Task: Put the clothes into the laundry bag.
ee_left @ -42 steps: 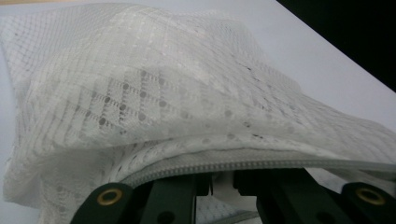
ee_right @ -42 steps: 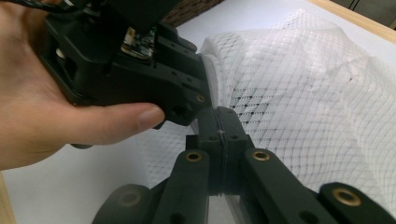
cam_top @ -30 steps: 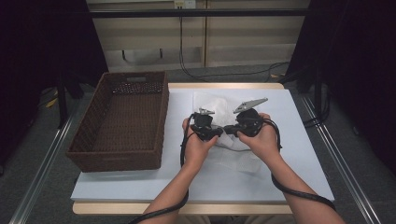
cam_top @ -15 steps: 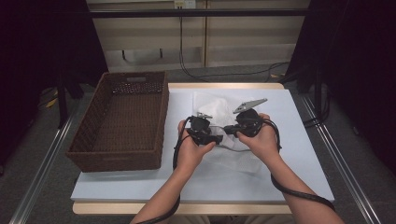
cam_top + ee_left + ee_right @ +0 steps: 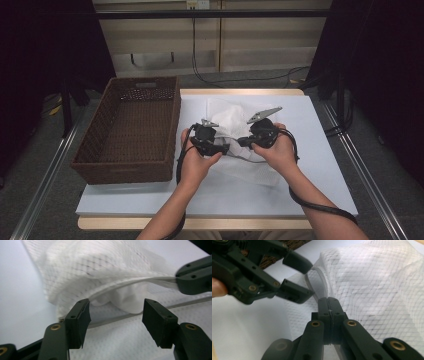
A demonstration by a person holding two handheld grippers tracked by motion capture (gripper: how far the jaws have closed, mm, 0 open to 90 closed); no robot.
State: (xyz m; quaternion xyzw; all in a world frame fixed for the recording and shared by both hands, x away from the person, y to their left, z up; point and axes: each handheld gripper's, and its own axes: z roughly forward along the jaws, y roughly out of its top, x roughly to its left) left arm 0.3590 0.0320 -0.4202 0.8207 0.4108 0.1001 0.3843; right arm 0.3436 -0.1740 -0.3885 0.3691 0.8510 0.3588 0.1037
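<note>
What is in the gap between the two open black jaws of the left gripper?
In the left gripper view, the open left gripper frames the white mesh bag: its rim and the white cloth inside. The right gripper pinches that rim.

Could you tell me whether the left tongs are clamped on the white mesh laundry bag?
No, the left tongs stand open around the white mesh laundry bag's rim.

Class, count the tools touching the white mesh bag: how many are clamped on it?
1. The right tool is shut on the mesh bag at its opening's edge. The left tool stands open beside that opening, gripping nothing.
</note>
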